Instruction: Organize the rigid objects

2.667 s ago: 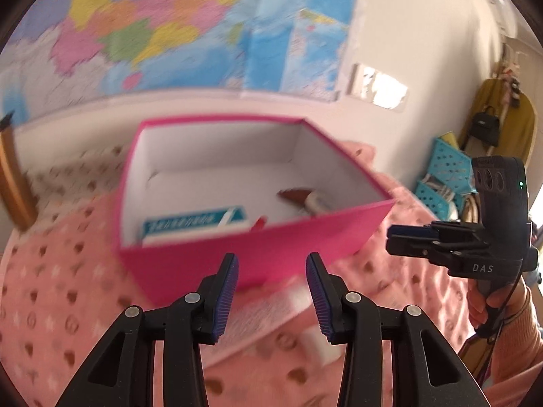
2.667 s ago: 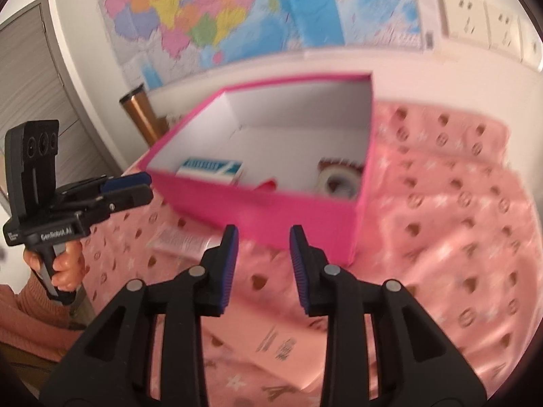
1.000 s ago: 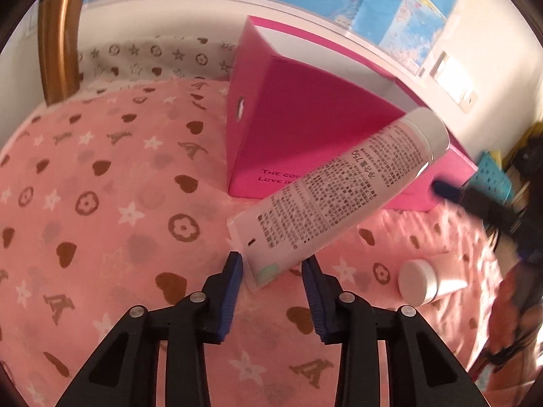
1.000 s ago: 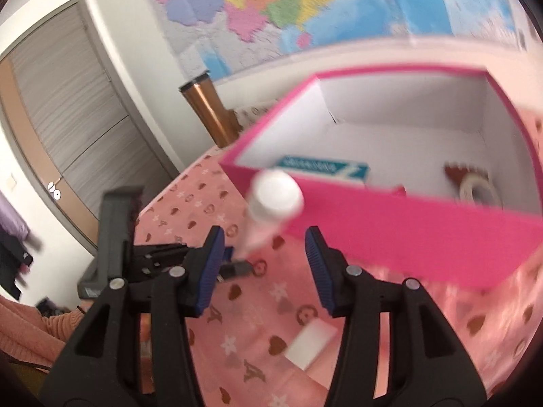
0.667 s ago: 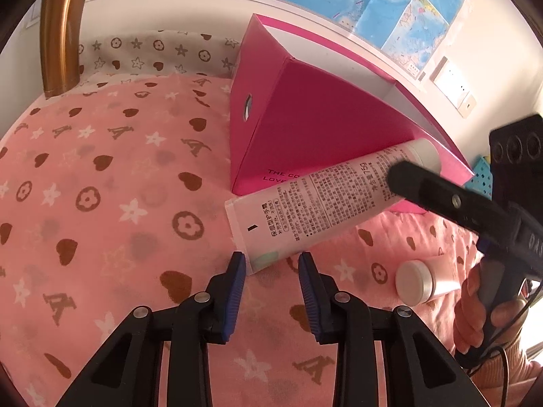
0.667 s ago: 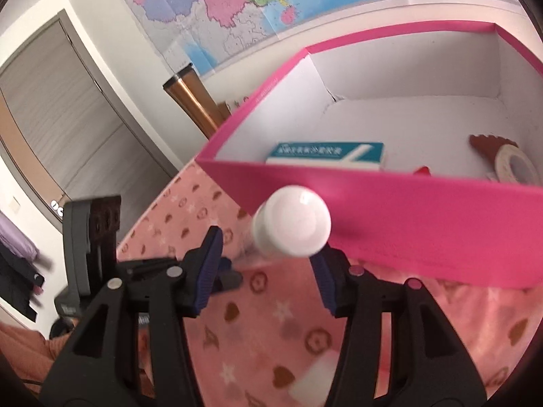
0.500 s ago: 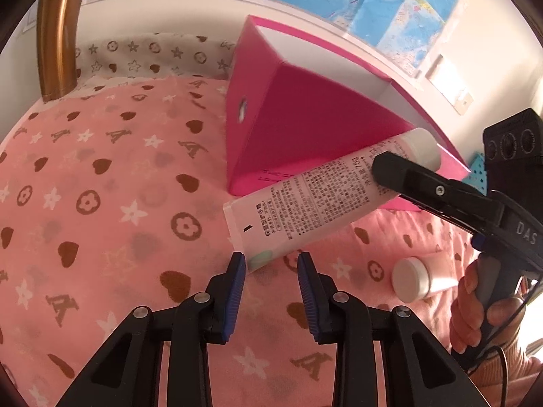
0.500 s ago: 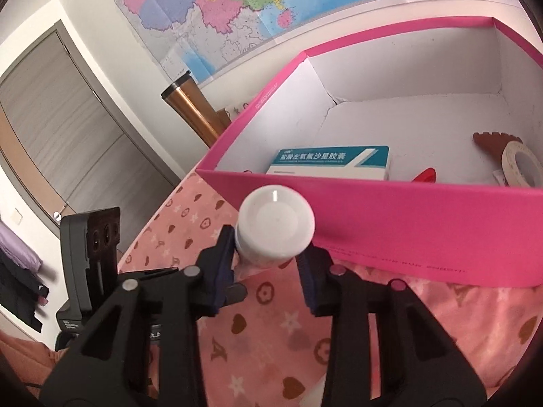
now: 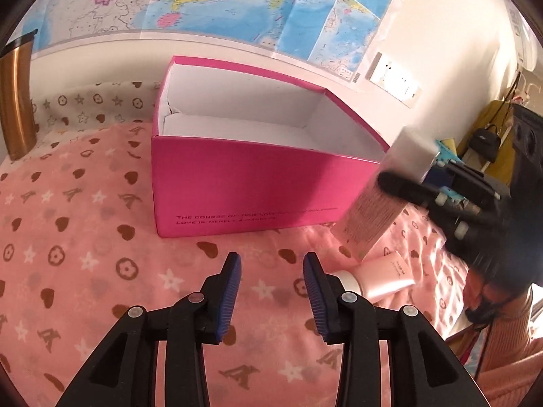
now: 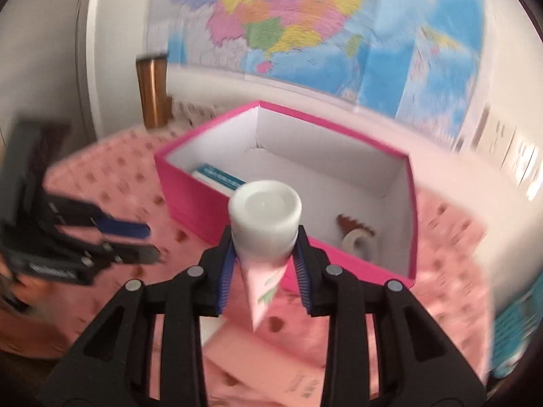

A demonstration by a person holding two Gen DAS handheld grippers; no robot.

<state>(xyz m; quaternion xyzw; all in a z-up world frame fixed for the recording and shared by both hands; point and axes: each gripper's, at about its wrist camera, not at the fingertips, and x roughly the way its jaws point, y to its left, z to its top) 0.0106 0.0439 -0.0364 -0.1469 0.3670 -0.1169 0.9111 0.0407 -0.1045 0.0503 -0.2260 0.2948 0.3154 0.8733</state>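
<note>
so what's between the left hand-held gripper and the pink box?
Only bare pink blanket: in the left wrist view nothing lies between the left hand-held gripper and the pink box.

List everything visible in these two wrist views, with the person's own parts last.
box: one, magenta outside, white inside, open, on the blanket
large tube: one, pink with white cap, held in the right claw
small tube: one, pink, lying on the blanket beside the box
carton: one, teal and white, inside the box
tape roll: one, pale, inside the box
tumbler: one, copper, far left
blanket: one, pink, patterned
map: one, multicoloured, on the wall
left claw: black with blue pads, opening, nothing between them
right claw: closed on the large tube
hand: one, holding the right claw's handle
</note>
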